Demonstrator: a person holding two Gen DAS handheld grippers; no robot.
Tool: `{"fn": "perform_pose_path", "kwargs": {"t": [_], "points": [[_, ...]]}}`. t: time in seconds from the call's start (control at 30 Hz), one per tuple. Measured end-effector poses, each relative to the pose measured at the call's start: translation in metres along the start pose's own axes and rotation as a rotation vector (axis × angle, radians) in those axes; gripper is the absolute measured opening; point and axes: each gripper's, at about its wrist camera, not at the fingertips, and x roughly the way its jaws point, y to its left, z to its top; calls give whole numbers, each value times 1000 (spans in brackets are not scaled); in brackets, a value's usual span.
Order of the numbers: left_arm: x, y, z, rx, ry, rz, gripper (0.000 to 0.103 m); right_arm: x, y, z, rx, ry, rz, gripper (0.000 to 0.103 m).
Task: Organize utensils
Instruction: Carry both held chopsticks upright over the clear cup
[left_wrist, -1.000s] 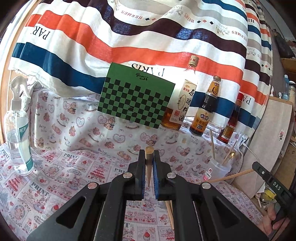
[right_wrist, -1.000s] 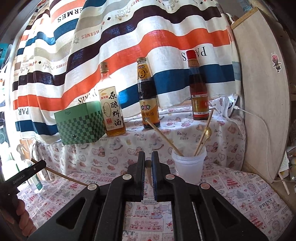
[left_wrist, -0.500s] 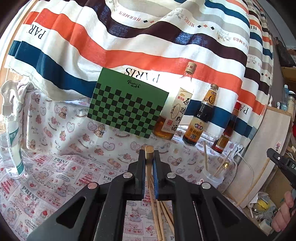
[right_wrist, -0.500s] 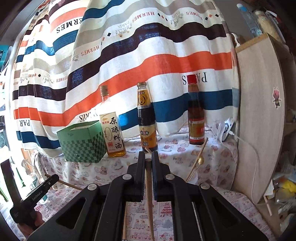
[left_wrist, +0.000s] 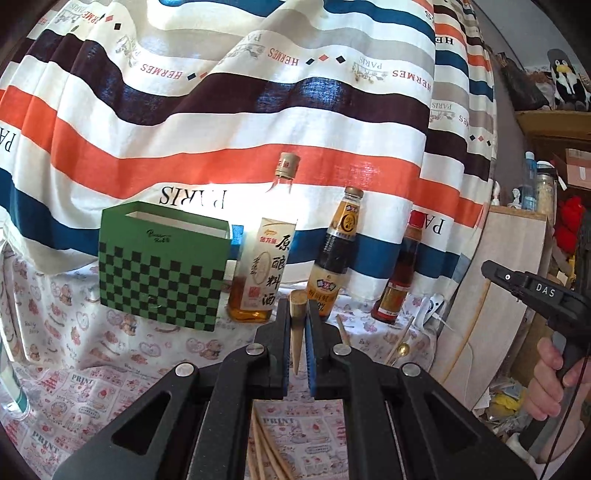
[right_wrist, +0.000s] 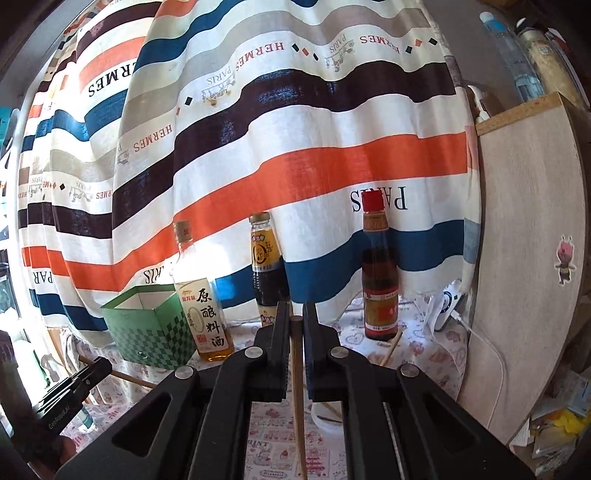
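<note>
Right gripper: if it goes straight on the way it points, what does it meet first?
Probably the dark sauce bottle directly beyond the right gripper, which is shut on a chopstick. Depth is unclear.

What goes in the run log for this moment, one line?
left claw: shut on wooden utensil | right claw: shut on chopstick | both over patterned cloth | cup: below right claw

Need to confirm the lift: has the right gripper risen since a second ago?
Yes. The right gripper has moved upward: the plastic cup has dropped low behind its fingers, against the bottles' bases.
</note>
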Motion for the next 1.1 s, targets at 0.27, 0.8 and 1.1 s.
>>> {"fn": "perform_pose_path", "kwargs": {"t": [0.27, 0.8, 1.1], "points": [[38, -63, 23, 140, 31, -94, 6, 18, -13, 26, 18, -129, 14, 8], [137, -99, 4, 140, 200, -134, 6, 101, -57, -21, 65, -83, -47, 8], [172, -99, -25, 129, 301, -138, 6, 136, -69, -56, 78, 28, -61, 8]]}}
